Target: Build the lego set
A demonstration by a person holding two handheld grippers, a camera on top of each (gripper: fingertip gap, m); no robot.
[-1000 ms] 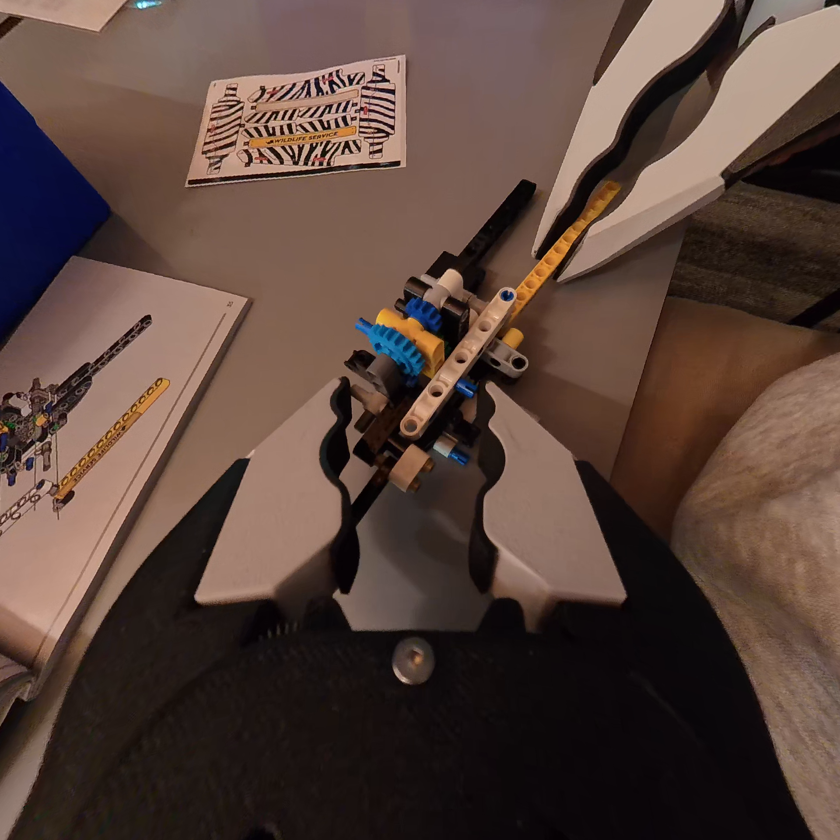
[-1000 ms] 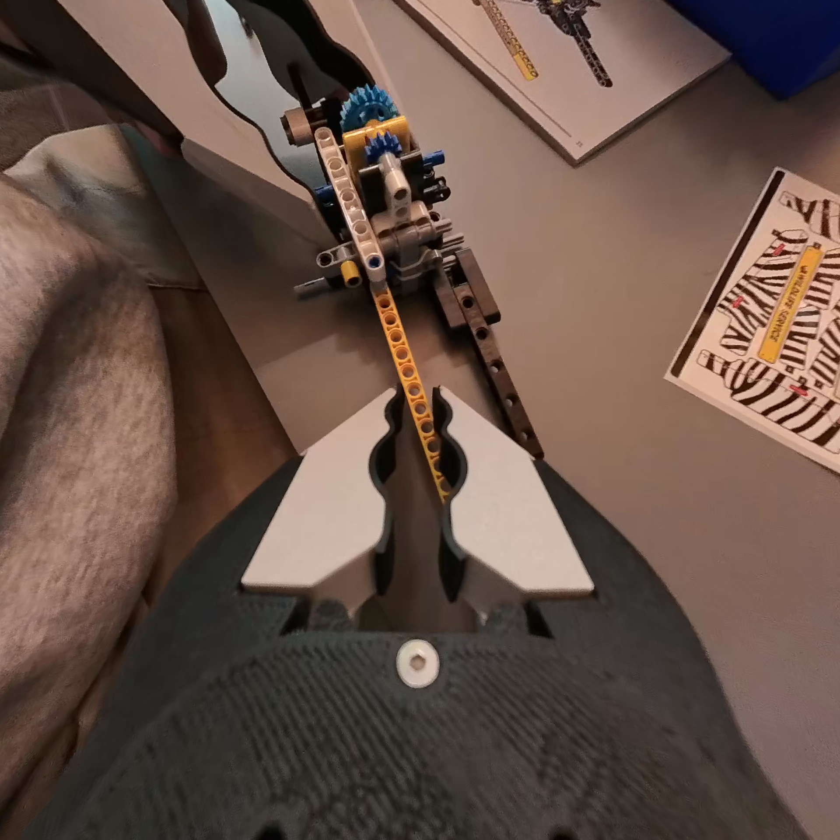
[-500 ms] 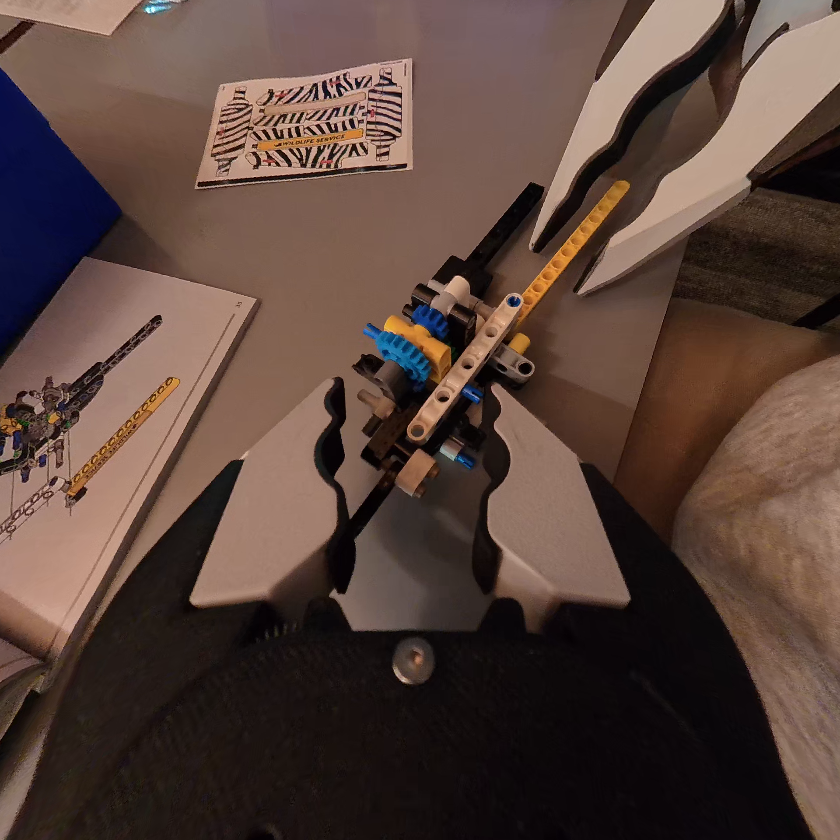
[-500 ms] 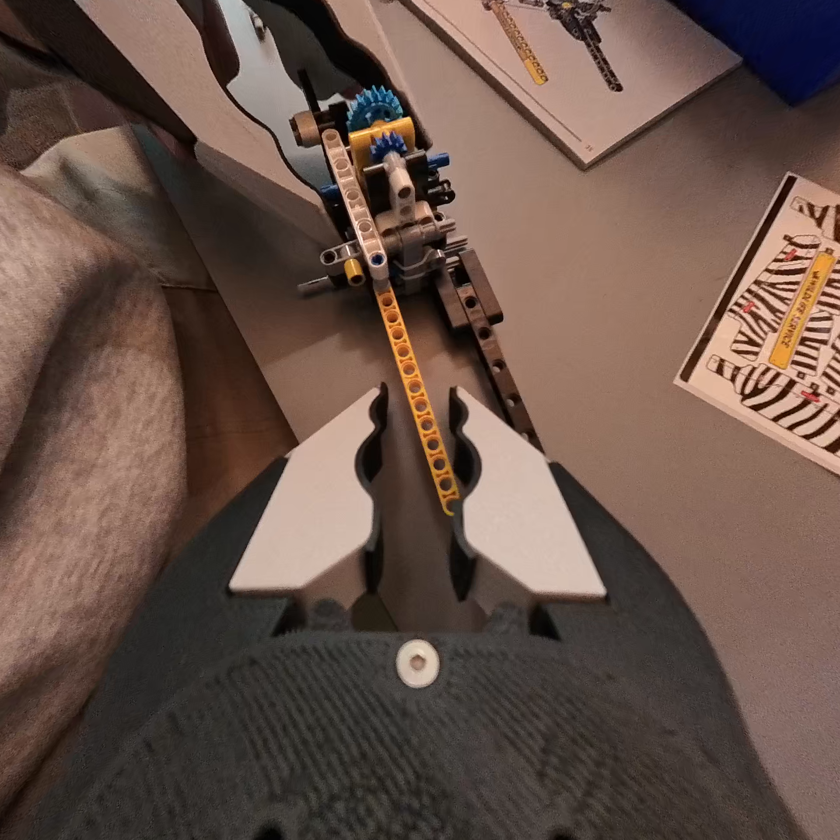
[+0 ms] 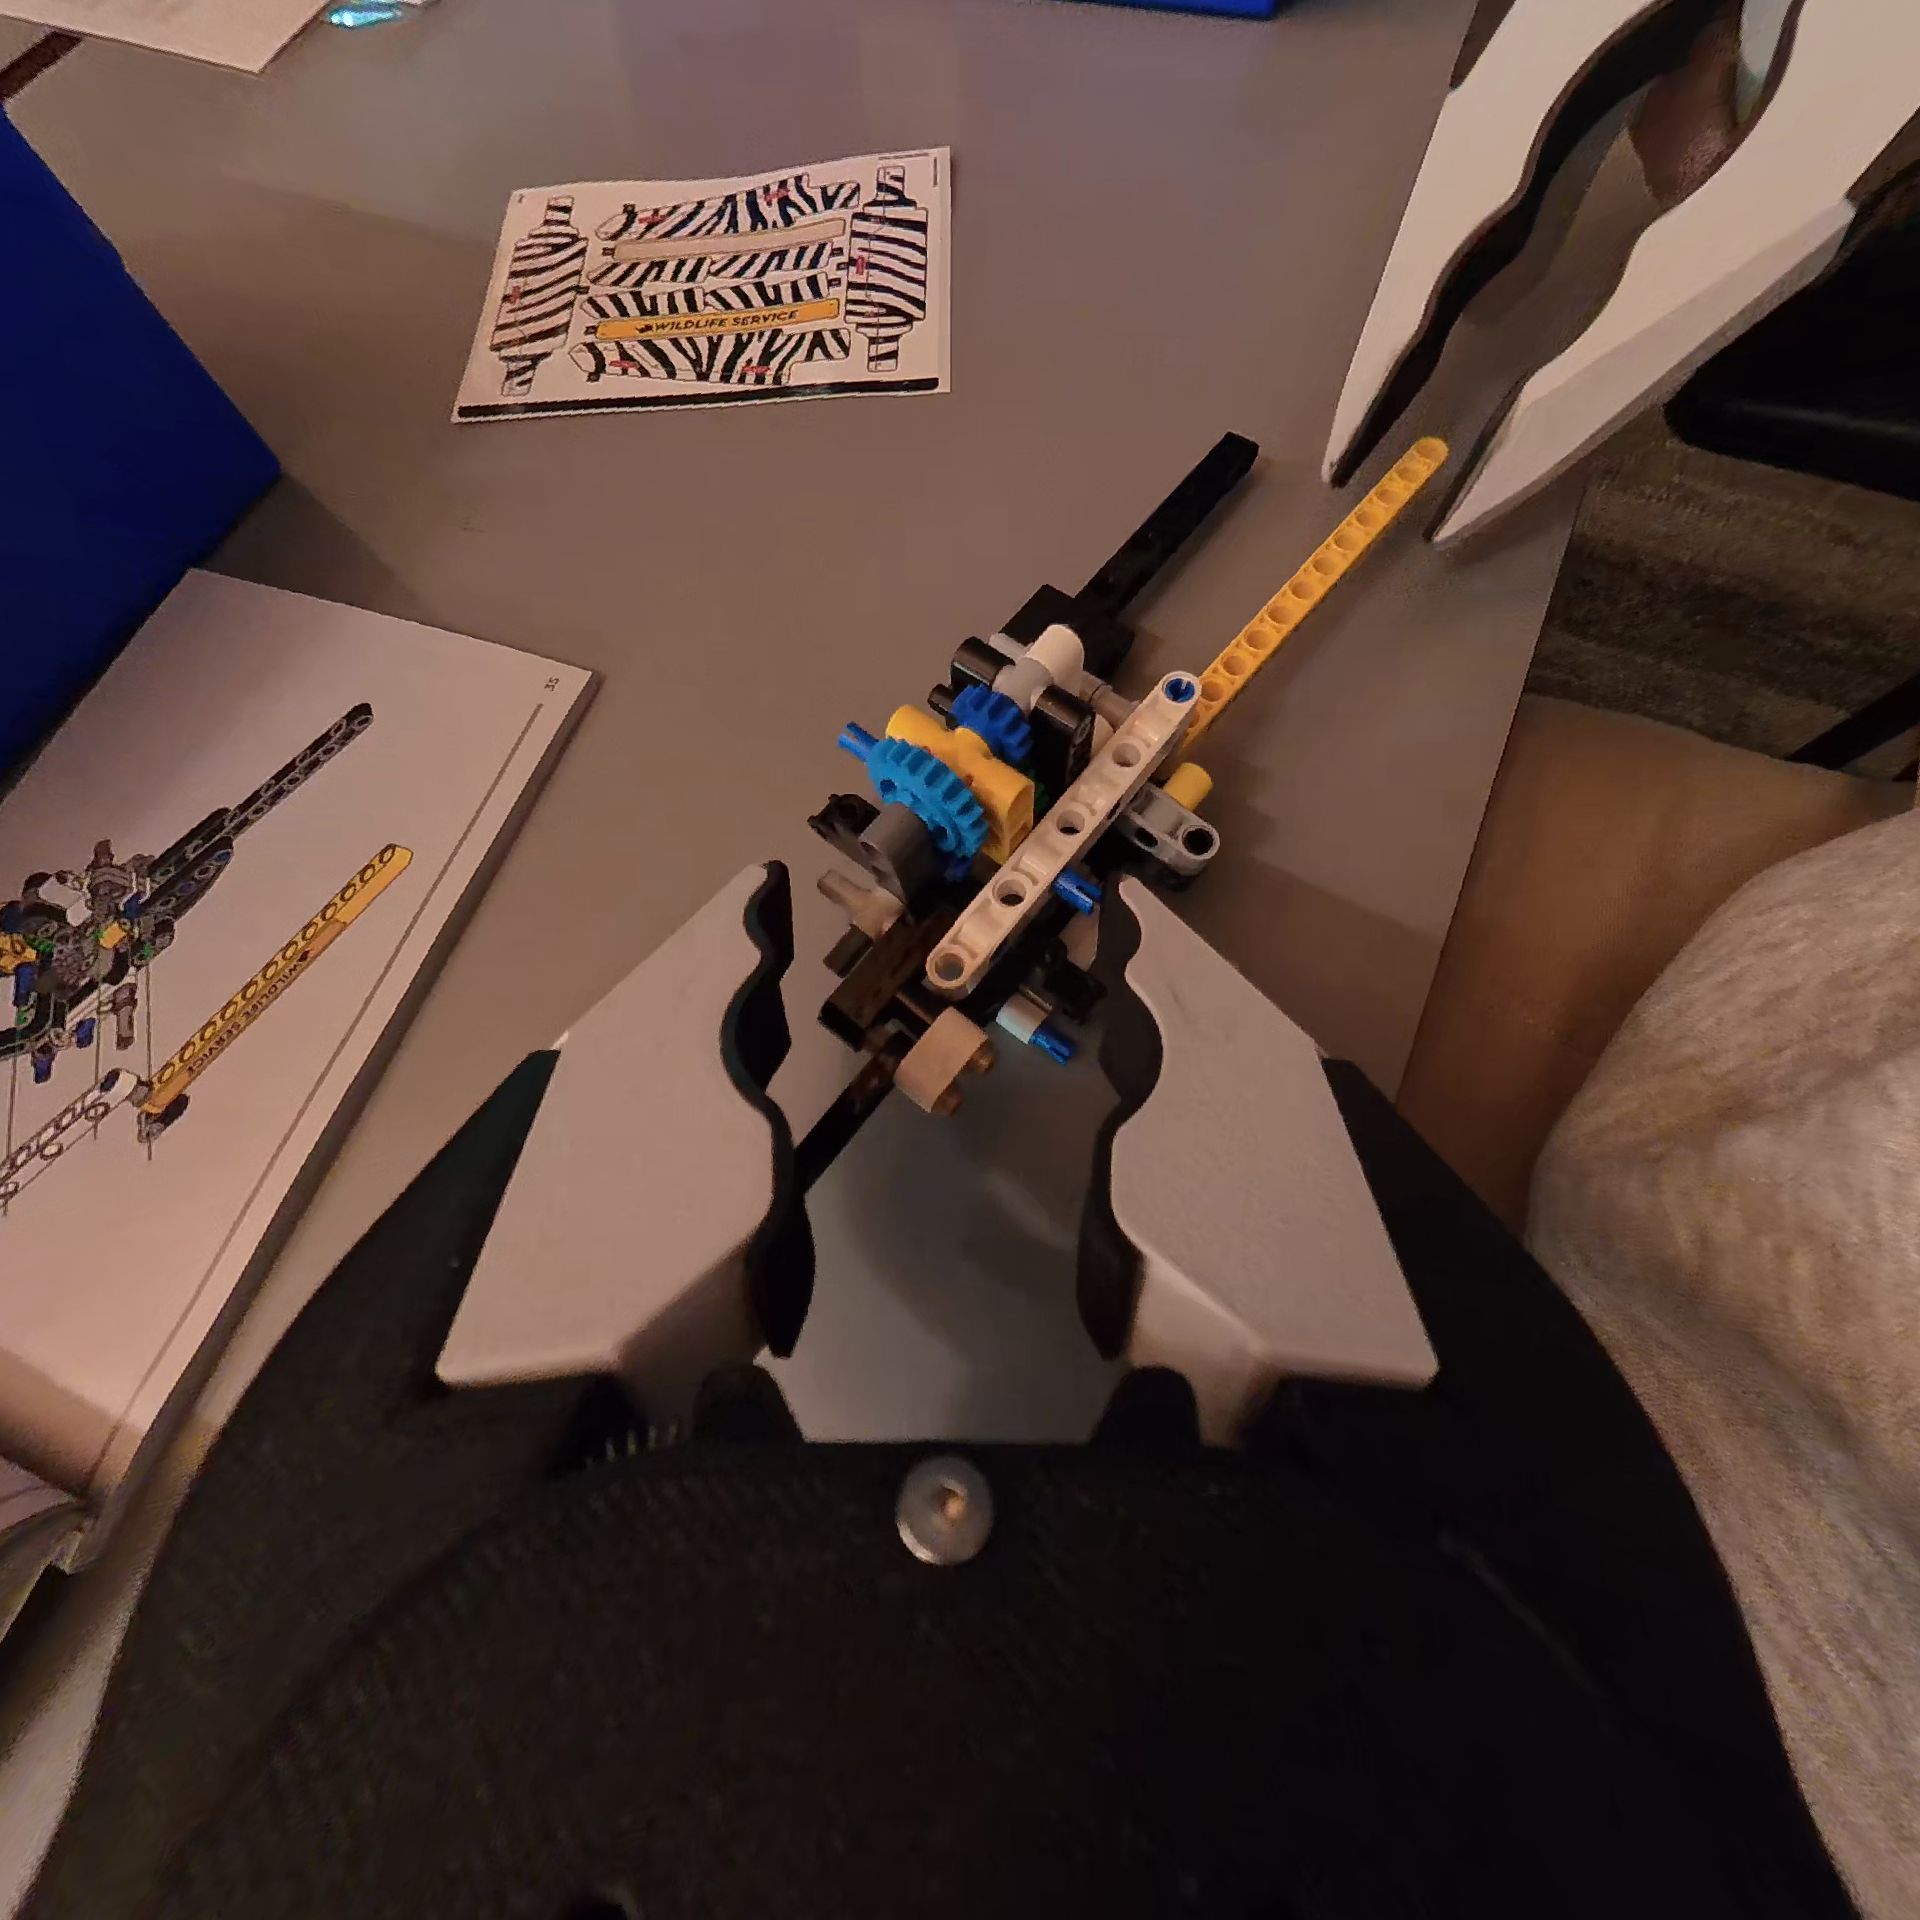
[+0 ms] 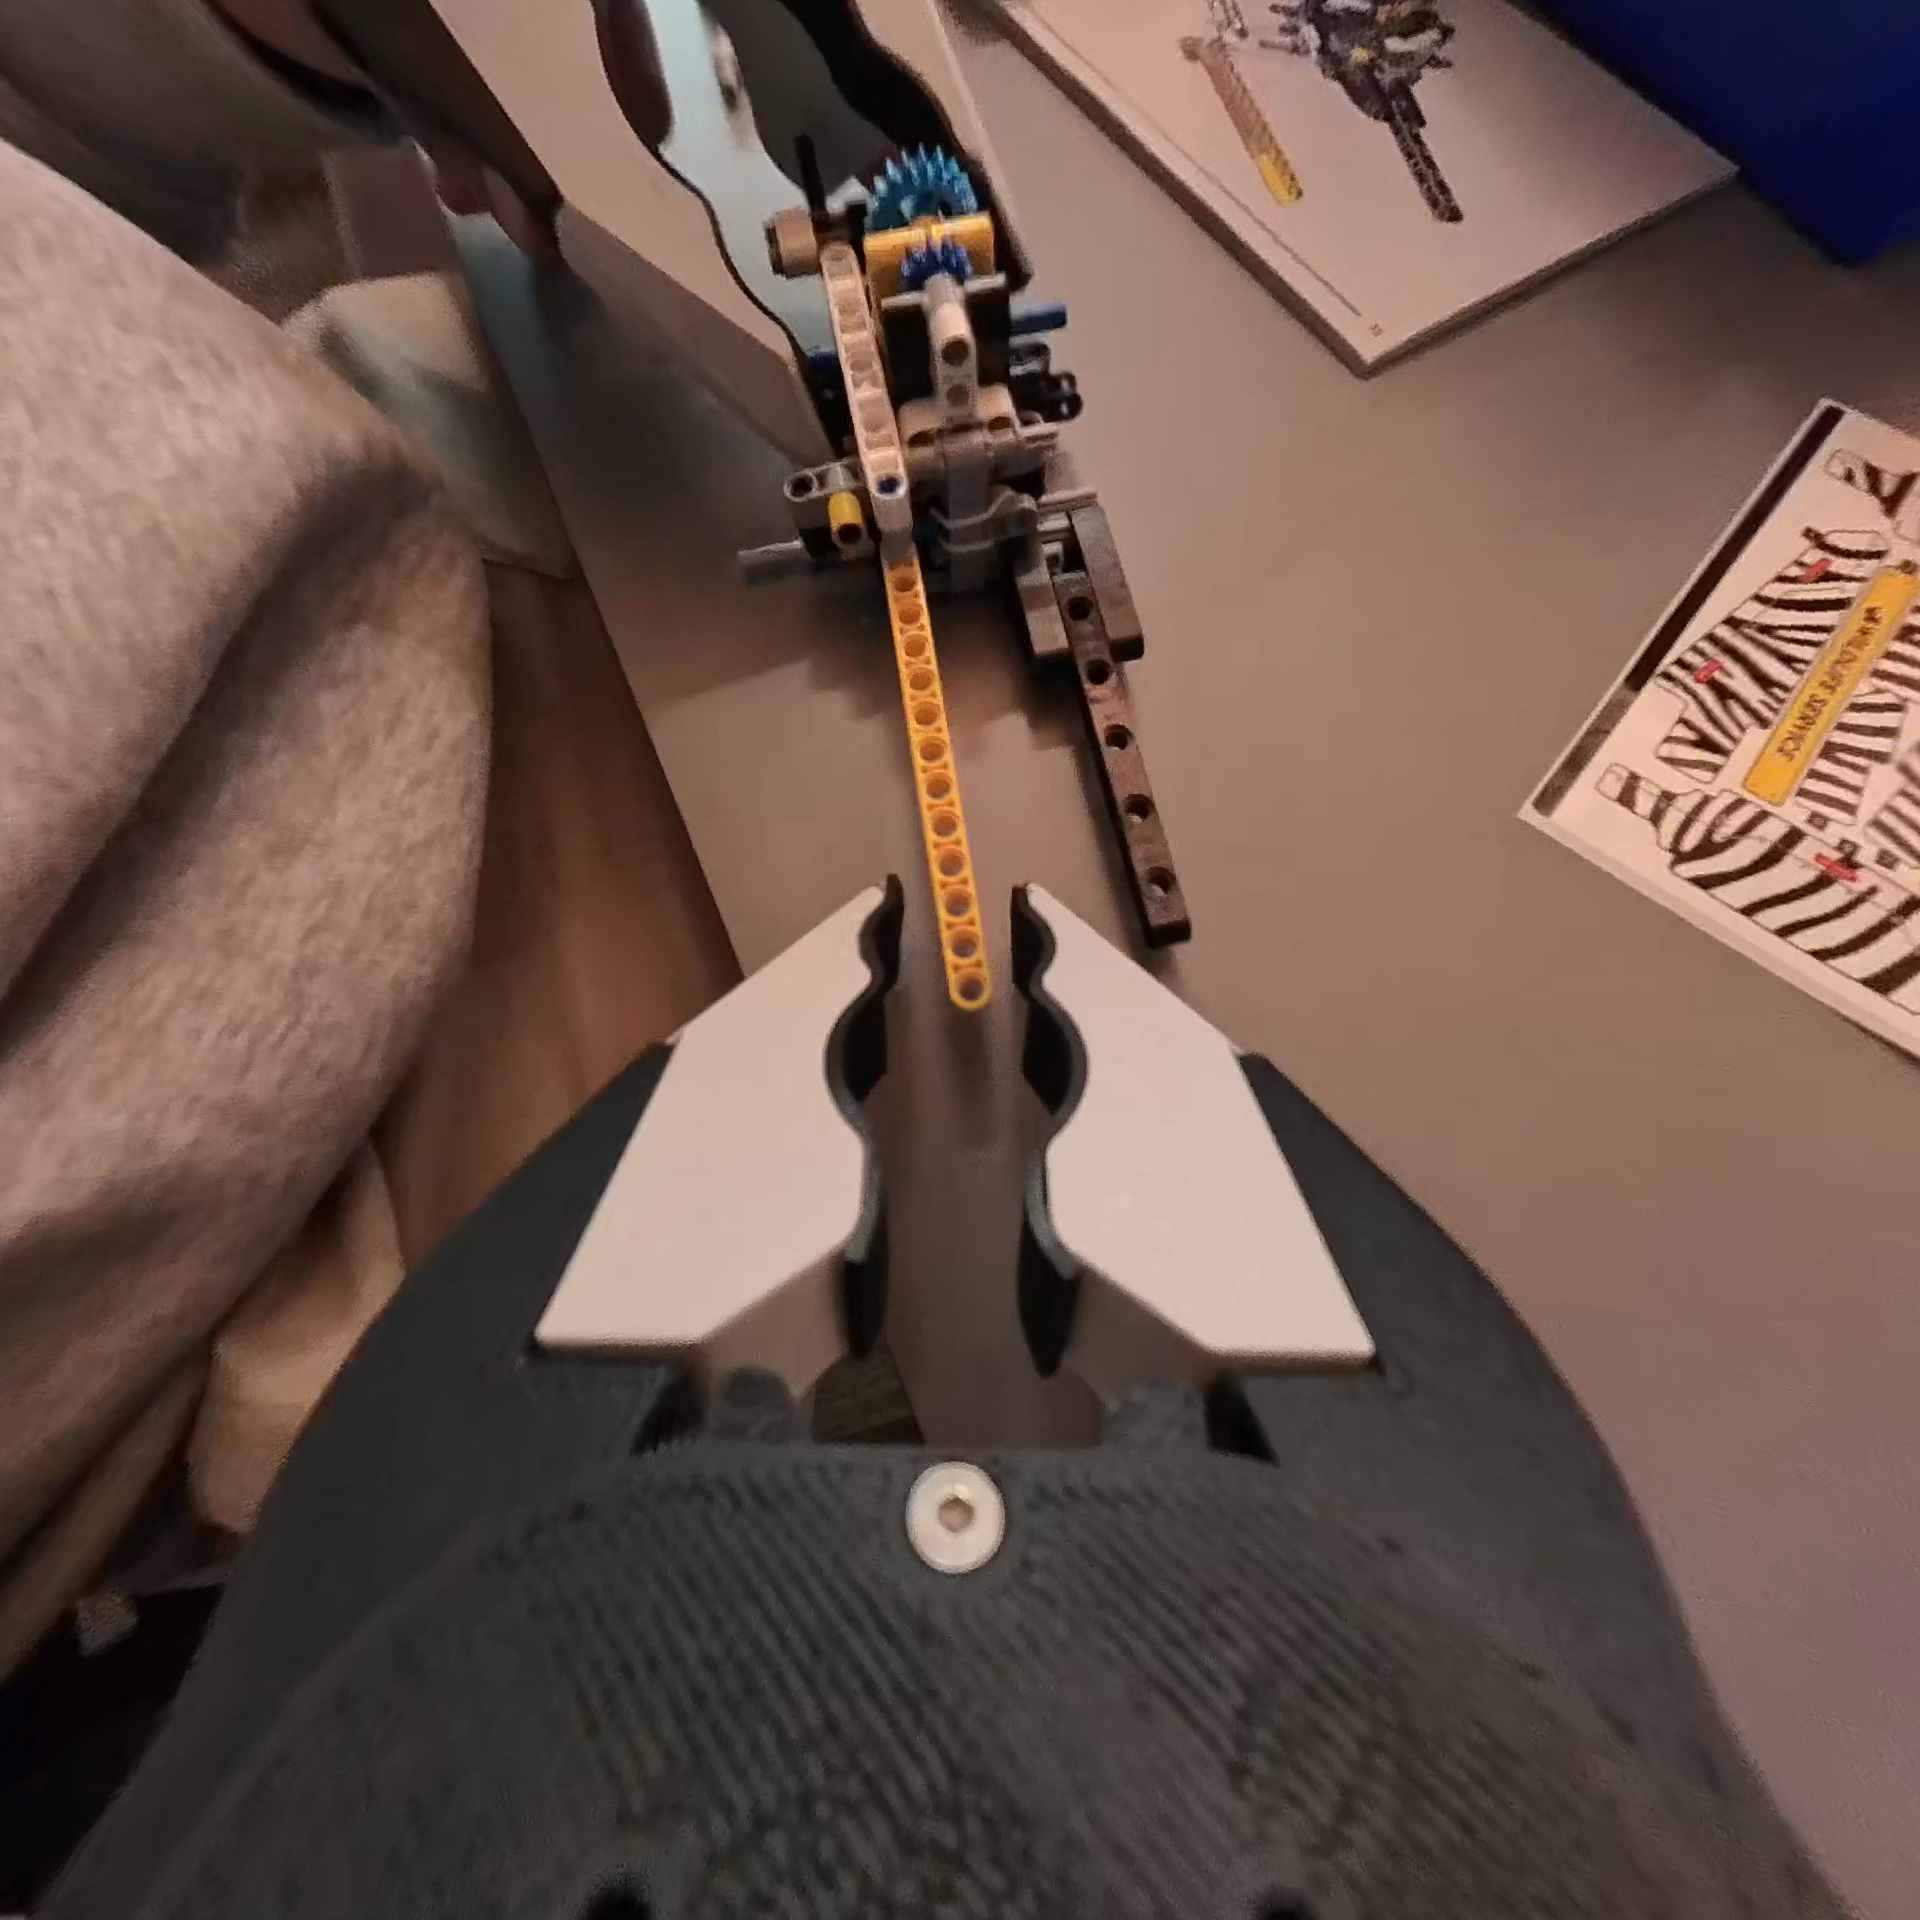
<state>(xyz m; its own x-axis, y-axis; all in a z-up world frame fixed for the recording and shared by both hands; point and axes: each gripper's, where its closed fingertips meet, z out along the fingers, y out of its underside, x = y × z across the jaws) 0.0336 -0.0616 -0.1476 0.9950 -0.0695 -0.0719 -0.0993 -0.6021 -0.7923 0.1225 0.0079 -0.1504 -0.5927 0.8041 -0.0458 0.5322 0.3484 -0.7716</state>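
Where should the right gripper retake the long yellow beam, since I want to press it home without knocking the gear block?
Probably the free end of the yellow beam, approached along its length from the right gripper, which is open around that tip. The beam is thin and straight and sticks clear of the gear assembly, so the jaws can close on its flat sides near the tip.

a: where does my left gripper [image 5: 945, 914] sit?

b: its fingers flank the near end of the lego assembly [image 5: 997, 831] on the table [image 5: 727, 540].

a: and my right gripper [image 6: 951, 914]?

b: opposite, its fingers either side of the long beam [image 6: 935, 779]'s tip. the instruction booklet [image 5: 260, 935] lies left, the sticker sheet [image 5: 717, 281] beyond.
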